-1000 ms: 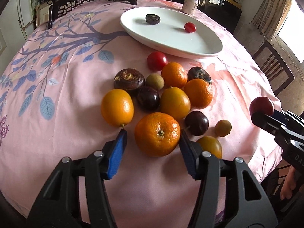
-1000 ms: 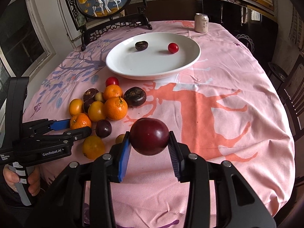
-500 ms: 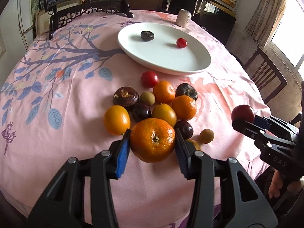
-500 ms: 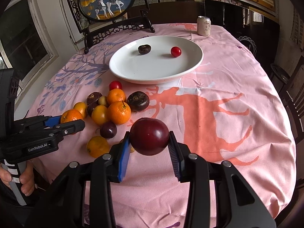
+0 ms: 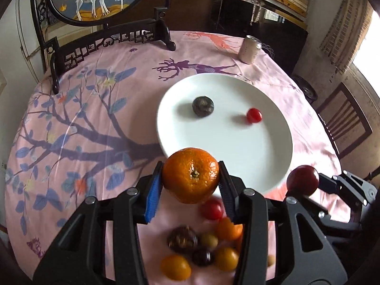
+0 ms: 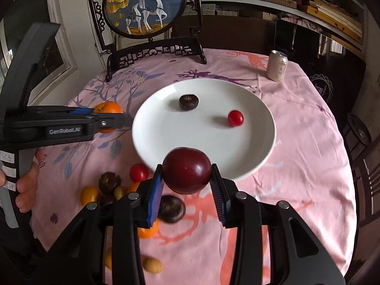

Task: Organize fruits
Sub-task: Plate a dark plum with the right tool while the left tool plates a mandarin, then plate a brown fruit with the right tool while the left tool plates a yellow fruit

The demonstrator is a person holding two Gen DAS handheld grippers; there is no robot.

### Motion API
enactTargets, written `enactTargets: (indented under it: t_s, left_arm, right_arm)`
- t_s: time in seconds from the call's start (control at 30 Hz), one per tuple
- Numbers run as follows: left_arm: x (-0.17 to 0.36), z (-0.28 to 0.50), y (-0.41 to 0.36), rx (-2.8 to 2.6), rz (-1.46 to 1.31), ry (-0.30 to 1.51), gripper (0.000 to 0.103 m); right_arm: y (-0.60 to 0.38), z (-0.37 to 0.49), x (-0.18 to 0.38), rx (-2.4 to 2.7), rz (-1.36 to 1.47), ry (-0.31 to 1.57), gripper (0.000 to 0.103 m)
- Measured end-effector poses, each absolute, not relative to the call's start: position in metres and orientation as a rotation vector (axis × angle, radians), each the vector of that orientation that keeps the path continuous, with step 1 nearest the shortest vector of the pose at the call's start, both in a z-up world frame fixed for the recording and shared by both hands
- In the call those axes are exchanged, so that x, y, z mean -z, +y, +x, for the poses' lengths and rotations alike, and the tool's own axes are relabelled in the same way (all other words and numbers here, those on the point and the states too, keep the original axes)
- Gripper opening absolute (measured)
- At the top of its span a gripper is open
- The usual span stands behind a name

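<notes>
The left tool (image 5: 191,185) is clenched on an orange (image 5: 190,174), held above the desk (image 5: 95,109). The right tool (image 6: 187,187) grips a dark red plum (image 6: 187,170). The white plate (image 6: 166,142) lies just ahead of both tools.

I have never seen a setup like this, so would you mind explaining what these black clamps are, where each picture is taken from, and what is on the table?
No robot is involved: a person holds a two-finger clamp in each hand, each carrying a fisheye camera looking forward along its fingers. One picture comes from the left hand-held gripper, shut on an orange mandarin. The other comes from the right hand-held gripper, shut on a dark red plum. Ahead is a white plate on a pink tablecloth, holding a dark fruit and a small red tomato. More loose fruit lies nearer the person. A drink can stands behind.
</notes>
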State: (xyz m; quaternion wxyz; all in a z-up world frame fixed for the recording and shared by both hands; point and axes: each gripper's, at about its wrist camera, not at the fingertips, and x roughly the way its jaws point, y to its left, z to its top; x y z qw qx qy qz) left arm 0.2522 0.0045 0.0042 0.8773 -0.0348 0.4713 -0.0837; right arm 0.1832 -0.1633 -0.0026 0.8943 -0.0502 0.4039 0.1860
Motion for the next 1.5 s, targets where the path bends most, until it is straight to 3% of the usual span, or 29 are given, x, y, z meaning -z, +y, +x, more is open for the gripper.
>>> enactTargets:
  t_s: [0.2, 0.43, 0.5, 0.57, 0.63, 0.73, 0.8, 0.93, 1.13, 1.37, 1.5]
  left_arm:
    - [0.025, 0.336, -0.004, 0.149, -0.170, 1.072, 0.045]
    - [0.042, 0.364, -0.009, 0.122, -0.179, 1.108, 0.046]
    - [0.038, 0.362, -0.006, 0.112, -0.189, 1.101, 0.046]
    - [0.024, 0.351, -0.001, 0.139, -0.198, 1.068, 0.052]
    - [0.001, 0.331, 0.007, 0.166, -0.209, 1.012, 0.066]
    - [-0.031, 0.280, 0.016, 0.196, -0.184, 0.925, 0.071]
    - [-0.041, 0.239, 0.023, 0.186, -0.151, 0.875, 0.081]
    - [-0.030, 0.158, 0.027, 0.160, -0.067, 0.773, 0.090]
    - [0.023, 0.104, 0.032, 0.177, -0.029, 0.875, 0.090]
    - [0.044, 0.063, 0.035, 0.205, -0.043, 0.927, 0.090]
    - [0.045, 0.051, 0.026, 0.239, -0.024, 0.933, 0.090]
  right_arm:
    - [-0.142, 0.287, 0.031, -0.342, -0.158, 0.913, 0.039]
    - [-0.146, 0.334, 0.054, -0.309, -0.132, 0.973, 0.040]
    - [-0.147, 0.336, 0.051, -0.305, -0.131, 0.968, 0.049]
    - [-0.151, 0.326, 0.039, -0.291, -0.139, 0.930, 0.054]
    - [-0.153, 0.306, 0.021, -0.289, -0.168, 0.881, 0.060]
    - [-0.161, 0.256, -0.007, -0.276, -0.210, 0.821, 0.062]
    - [-0.170, 0.214, -0.017, -0.288, -0.185, 0.814, 0.064]
    - [-0.185, 0.133, -0.009, -0.328, -0.101, 0.807, 0.065]
    - [-0.180, 0.085, 0.019, -0.321, -0.066, 0.884, 0.065]
    - [-0.172, 0.064, 0.053, -0.340, -0.093, 0.961, 0.065]
    - [-0.159, 0.065, 0.069, -0.371, -0.122, 0.967, 0.046]
